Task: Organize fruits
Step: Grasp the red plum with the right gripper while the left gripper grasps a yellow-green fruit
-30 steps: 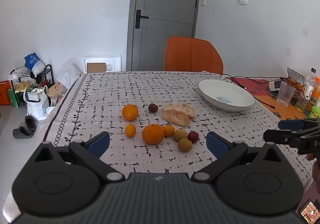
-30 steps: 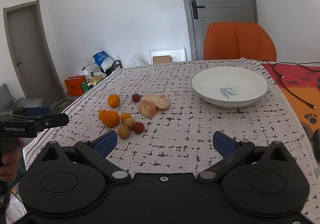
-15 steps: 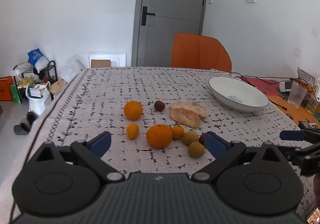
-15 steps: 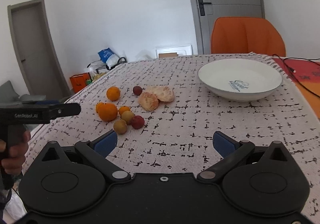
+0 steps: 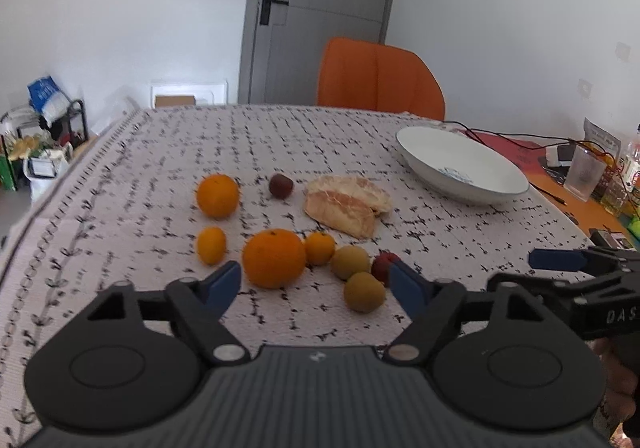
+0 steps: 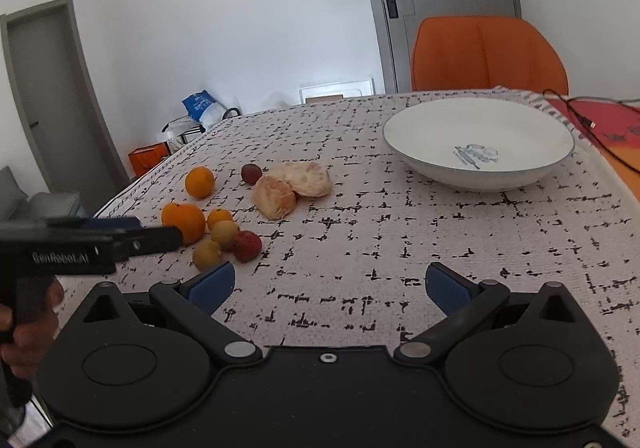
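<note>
Orange fruit [image 5: 274, 258] just beyond left gripper [image 5: 316, 284], fingers [image 5: 224, 284] spread, closing, nothing between

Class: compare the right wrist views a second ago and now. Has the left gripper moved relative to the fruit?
Yes. The left gripper has come forward toward the fruit: its tip now overlaps the big orange, and its open jaws have just been closing, nothing between them.

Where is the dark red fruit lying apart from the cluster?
In the left wrist view, the dark red fruit lies mid-table between the far orange and the peeled citrus pieces.
</note>
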`<state>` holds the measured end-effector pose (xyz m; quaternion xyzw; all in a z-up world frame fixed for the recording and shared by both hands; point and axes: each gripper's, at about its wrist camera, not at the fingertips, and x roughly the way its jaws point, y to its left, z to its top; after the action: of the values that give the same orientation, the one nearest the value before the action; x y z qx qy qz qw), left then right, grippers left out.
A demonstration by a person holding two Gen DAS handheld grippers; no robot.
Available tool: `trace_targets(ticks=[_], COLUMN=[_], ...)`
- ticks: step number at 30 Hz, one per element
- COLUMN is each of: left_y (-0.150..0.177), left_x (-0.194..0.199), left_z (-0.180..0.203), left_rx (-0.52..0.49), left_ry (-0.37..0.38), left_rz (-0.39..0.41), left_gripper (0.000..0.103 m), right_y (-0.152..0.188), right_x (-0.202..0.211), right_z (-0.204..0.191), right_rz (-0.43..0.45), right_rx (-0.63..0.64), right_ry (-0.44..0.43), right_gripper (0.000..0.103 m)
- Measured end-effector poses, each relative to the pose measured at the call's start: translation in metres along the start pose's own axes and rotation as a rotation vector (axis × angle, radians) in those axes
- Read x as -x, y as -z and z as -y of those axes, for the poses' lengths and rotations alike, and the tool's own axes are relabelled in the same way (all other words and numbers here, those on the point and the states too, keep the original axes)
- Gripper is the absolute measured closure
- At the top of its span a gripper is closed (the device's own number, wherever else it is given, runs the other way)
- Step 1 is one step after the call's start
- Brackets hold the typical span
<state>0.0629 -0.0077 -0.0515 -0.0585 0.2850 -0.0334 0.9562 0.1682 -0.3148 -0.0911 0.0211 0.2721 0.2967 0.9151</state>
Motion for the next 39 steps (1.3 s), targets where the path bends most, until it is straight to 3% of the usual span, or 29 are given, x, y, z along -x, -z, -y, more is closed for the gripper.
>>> trace_targets(ticks=[8, 13, 17, 22, 28, 39], left_y=[0.002, 0.004, 0.006, 0.004, 0.006, 0.006], left_x=[-0.015, -0.024, -0.03, -0.024, -0.015, -0.003], left_z=[0.008, 0.013, 0.014, 0.009, -0.003, -0.03], left_rx=[-0.016, -0.008, -0.014, 0.004, 0.017, 0.063], left_ry=[0.03, 0.062, 0.06, 0.063, 0.039, -0.025], left_rz=[-0.028, -0.062, -0.068, -0.06, -0.055, -0.027], left_gripper=[0.042, 0.058, 0.077, 0.077, 0.077, 0.077], right_y=[-0.004, -0.006, -0.008, -0.01, -0.013, -0.016], right_x=[-0.015, -0.022, -0.029, -0.036, -0.044, -0.06], right_z=[0.002, 0.0, -0.002, -0.006, -0.02, -0.046], right_rz=[-0.023, -0.035, -0.043, -0.059, -0.068, -0.082], right_rx=[-0.003, -0.002, 0.008, 0.006, 0.033, 0.093], right_ry=[-0.018, -0.034, -0.052, -0.075, -0.117, -0.117], right_gripper=[0.0, 0.005, 0.01, 0.023, 0.033, 0.052])
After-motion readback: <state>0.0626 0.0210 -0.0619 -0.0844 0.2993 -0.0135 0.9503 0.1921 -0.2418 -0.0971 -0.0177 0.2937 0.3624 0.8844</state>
